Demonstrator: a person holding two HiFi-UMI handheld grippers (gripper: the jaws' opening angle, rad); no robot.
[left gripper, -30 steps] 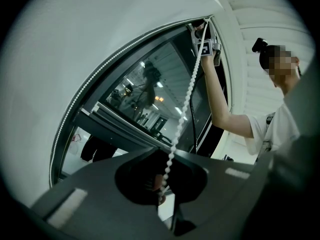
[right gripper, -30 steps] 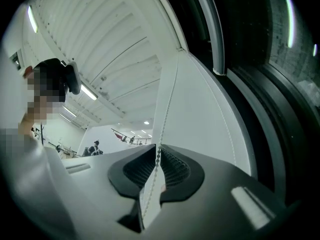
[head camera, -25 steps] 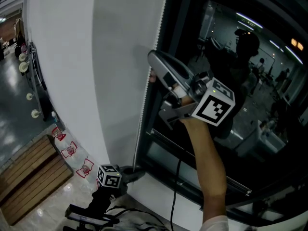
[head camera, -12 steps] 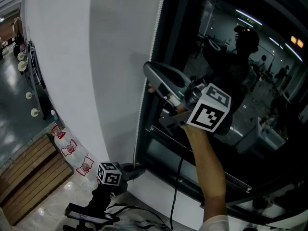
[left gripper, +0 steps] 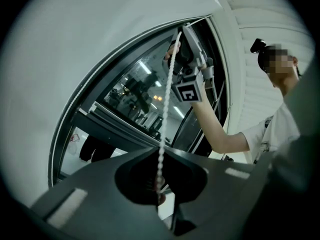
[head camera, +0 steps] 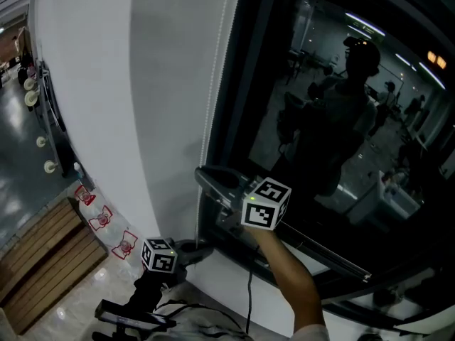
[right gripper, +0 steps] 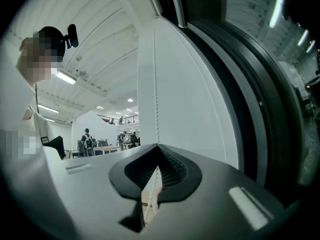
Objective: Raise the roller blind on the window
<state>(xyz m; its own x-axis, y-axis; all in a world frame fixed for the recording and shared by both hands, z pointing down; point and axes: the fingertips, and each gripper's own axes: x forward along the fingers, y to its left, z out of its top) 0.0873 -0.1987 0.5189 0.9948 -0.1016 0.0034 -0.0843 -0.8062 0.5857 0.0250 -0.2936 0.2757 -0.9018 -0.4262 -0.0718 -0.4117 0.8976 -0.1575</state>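
Dark grey and clenched, the left tongs (left gripper: 160,184) pinch the bead chain (left gripper: 166,104) of the roller blind low down, just beside the white window sill (head camera: 224,281). From that grip the chain's long axis runs straight up. It is taut and near vertical, a thin white line of beads along the left edge of the window frame (head camera: 238,112).

Higher on the same chain, the right tongs (right gripper: 152,184) are also closed on the beads, which pass between their ridged pads. The person's bare forearm (head camera: 288,279) reaches up from the near right. Above the right tongs the chain goes on toward the top of the frame, hard against the white wall (head camera: 92,91) on its left.

To the right of the chain the window glass (head camera: 341,105) is dark and uncovered wherever it shows. It mirrors the person and strips of ceiling light. The blind's cloth cannot be made out in any view.

Far below on the left lie a glossy grey floor (head camera: 21,183) and a slatted wooden platform (head camera: 43,261).
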